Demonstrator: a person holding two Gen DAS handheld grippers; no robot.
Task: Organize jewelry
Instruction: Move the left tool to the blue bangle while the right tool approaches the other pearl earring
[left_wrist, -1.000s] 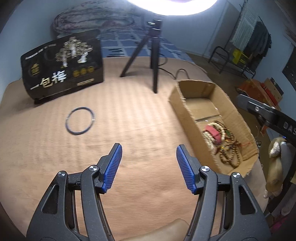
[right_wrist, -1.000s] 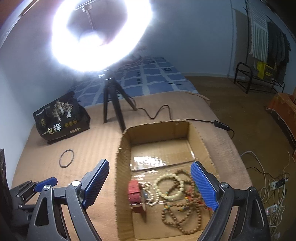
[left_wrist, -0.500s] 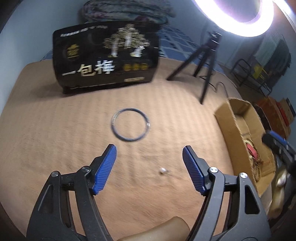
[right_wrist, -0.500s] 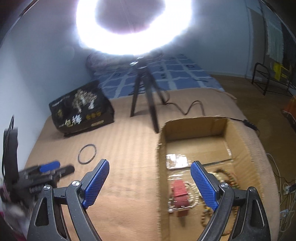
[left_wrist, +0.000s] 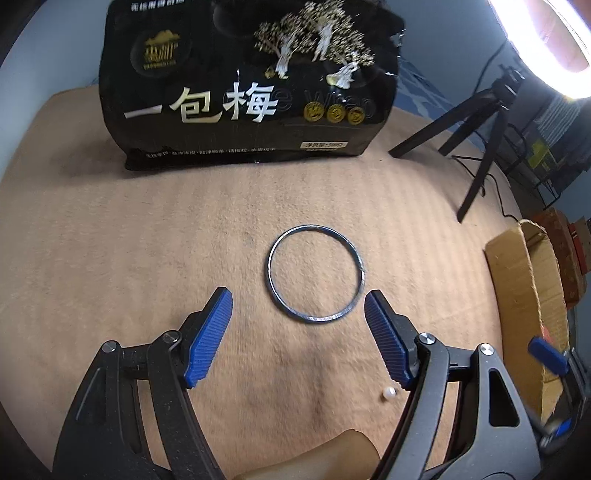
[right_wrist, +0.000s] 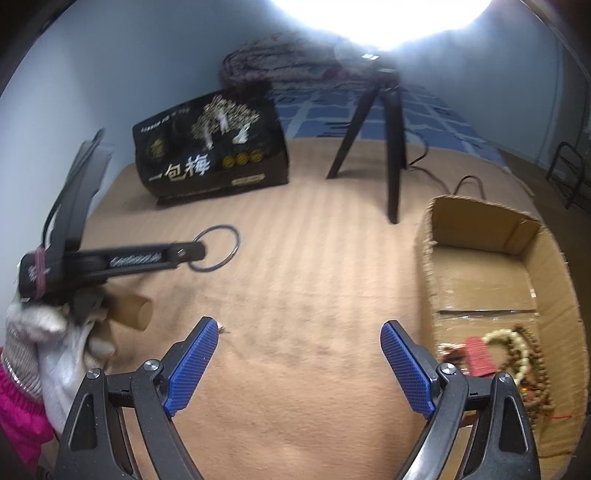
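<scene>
A thin dark metal bangle (left_wrist: 269, 271) lies flat on the tan ribbed cloth, seen smaller in the right wrist view as the bangle (right_wrist: 238, 242). My left gripper (left_wrist: 298, 293) hovers open just short of it, with the bangle's near edge between the blue fingertips (left_wrist: 218, 314) and no pad touching it. A tiny white pearl bead (left_wrist: 388, 394) lies by its right finger. My right gripper (right_wrist: 299, 323) stands open over bare cloth, holding nothing. A cardboard box (right_wrist: 480, 221) on the right holds bead bracelets (right_wrist: 517, 350) and a red piece (right_wrist: 478, 354).
A black printed snack bag (left_wrist: 251, 81) stands behind the bangle. A black tripod (right_wrist: 391, 155) with a trailing cable stands at the back, under a bright ring light. A white-gloved hand (right_wrist: 55, 350) with a pink sleeve (right_wrist: 14, 406) holds the left gripper (right_wrist: 197, 254).
The left gripper has moved left and down toward the bangle, which now sits between its tips, and its jaws have widened. The right gripper has swung left, so the box is now at its right.
</scene>
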